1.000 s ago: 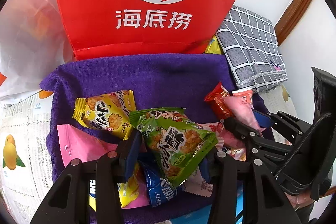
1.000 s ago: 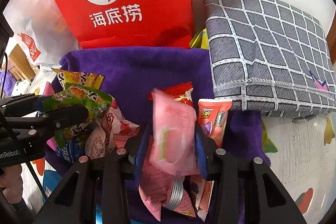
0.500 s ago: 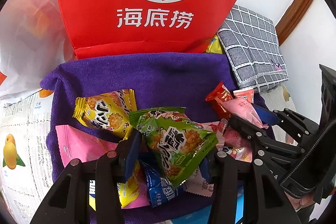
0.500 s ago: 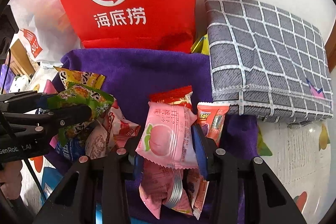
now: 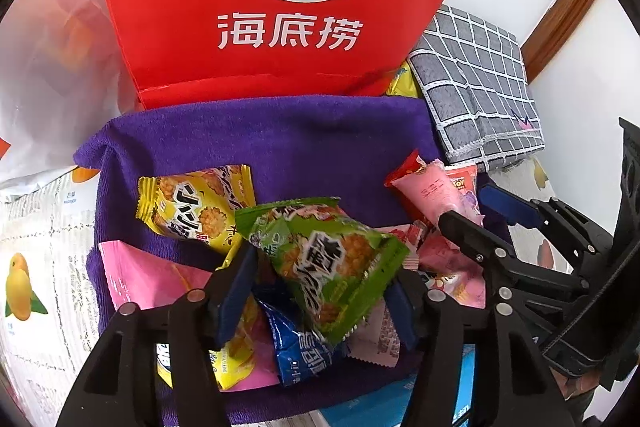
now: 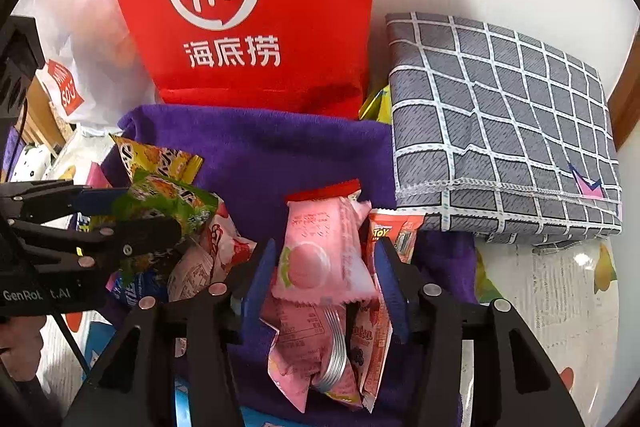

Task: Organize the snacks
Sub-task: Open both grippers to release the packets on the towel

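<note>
Both my tongs are spreading: the left gripper (image 5: 320, 291) round the green packet (image 5: 324, 263), the right gripper (image 6: 324, 279) round the pink packet (image 6: 316, 255), mid purple towel (image 5: 280, 143). Either may slip back onto the heap near its front edge and scatter the pile

Pink peach packet (image 6: 316, 247) between opening jaws

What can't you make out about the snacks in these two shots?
- Blue packet: left wrist view, mostly covered by the green snack bag.
- Yellow packet: right wrist view, wedged behind the red bag.
- Toy Story packet: its lower part is hidden by the right hand-held gripper.
</note>
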`<state>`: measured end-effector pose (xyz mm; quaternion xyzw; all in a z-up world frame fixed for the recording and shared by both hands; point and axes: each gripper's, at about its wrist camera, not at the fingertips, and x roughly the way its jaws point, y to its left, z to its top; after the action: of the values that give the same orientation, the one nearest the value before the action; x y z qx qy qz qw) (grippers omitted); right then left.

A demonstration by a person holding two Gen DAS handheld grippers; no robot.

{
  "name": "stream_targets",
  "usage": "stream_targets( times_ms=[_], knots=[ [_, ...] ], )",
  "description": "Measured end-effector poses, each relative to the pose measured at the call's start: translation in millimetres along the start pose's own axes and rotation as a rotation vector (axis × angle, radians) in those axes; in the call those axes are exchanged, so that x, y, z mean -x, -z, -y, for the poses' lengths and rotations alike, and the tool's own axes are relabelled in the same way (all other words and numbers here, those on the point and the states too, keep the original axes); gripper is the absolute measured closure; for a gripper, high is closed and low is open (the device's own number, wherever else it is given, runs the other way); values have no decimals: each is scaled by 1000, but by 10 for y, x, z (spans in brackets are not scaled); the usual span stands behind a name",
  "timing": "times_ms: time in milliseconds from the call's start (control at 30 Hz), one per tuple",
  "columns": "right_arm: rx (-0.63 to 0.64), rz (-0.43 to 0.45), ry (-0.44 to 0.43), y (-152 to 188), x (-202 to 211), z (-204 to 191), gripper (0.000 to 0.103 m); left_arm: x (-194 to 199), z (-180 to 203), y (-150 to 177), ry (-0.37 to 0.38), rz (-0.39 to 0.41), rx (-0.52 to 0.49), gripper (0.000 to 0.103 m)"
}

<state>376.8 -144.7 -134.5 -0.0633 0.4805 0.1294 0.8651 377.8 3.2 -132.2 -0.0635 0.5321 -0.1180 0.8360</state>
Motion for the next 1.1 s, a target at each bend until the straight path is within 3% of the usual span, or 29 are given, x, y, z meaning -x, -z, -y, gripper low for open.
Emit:
stream_targets(
  times_ms=[233,467,700,900,1100],
  knots=[
    [-17,35,-11,2,119,15,39,44,39,-6,9,-11,-11,30],
    [-35,43,-19,17,154,41,37,158,28,-26,-24,20,-15,23],
    [-80,53,-32,43,228,75,37,339,-75,-52,20,65,29,15],
    [-65,32,-40,55,248,-18,36,395,-62,-62,8,73,24,14],
    [-54,40,-13,64,350,-100,32,459,-91,-57,49,75,39,14]
  ],
)
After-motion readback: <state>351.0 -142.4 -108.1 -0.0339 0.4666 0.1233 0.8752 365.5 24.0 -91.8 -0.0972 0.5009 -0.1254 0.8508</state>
